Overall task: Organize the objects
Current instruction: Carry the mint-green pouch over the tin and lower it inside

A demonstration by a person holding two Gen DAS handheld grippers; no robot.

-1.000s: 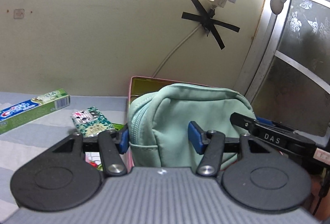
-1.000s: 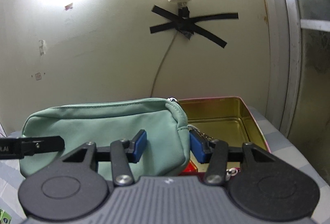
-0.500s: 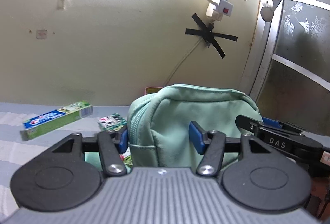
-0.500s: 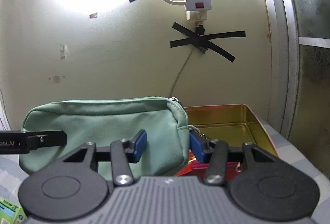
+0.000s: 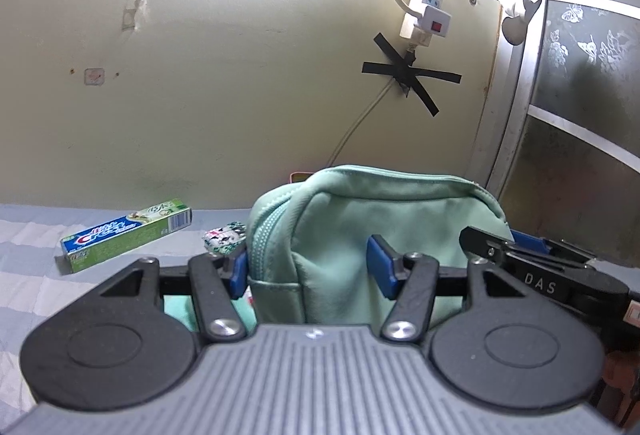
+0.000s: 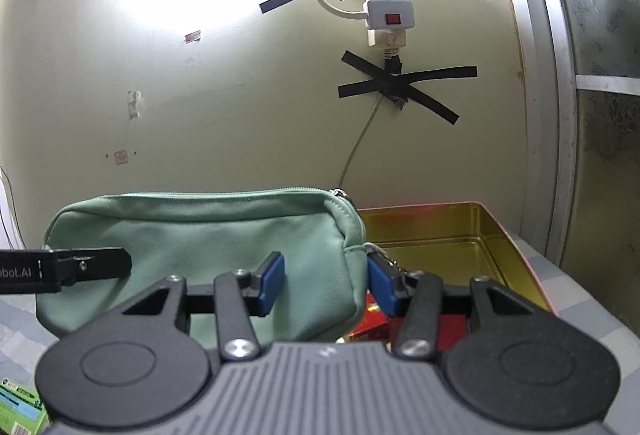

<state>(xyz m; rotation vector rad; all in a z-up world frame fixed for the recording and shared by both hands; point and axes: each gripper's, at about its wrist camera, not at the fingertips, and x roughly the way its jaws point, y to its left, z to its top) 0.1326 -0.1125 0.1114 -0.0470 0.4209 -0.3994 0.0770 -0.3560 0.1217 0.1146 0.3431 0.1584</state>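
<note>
A mint-green zip pouch (image 5: 360, 219) (image 6: 200, 235) is held upright between both grippers. My left gripper (image 5: 311, 271) is shut on its zipper end, blue pads pressing either side. My right gripper (image 6: 326, 283) is shut on the other end, near the zip pull. Each gripper's black finger shows in the other's view: the right gripper's finger (image 5: 536, 275) and the left gripper's finger (image 6: 80, 267). An open gold-lined tin (image 6: 440, 235) lies just behind and right of the pouch. In the left wrist view only a sliver of the tin's rim (image 5: 298, 177) shows.
A green toothpaste box (image 5: 128, 233) and a small patterned packet (image 5: 224, 237) lie on the striped cloth left of the pouch. A green carton (image 6: 18, 407) sits at the near left. Red items (image 6: 372, 327) lie below the pouch. A wall with a power strip stands close behind.
Both grippers drew back from the wall with the pouch still gripped. The pouch now hides most of the tin in the left wrist view. The toothpaste box looks farther off.
</note>
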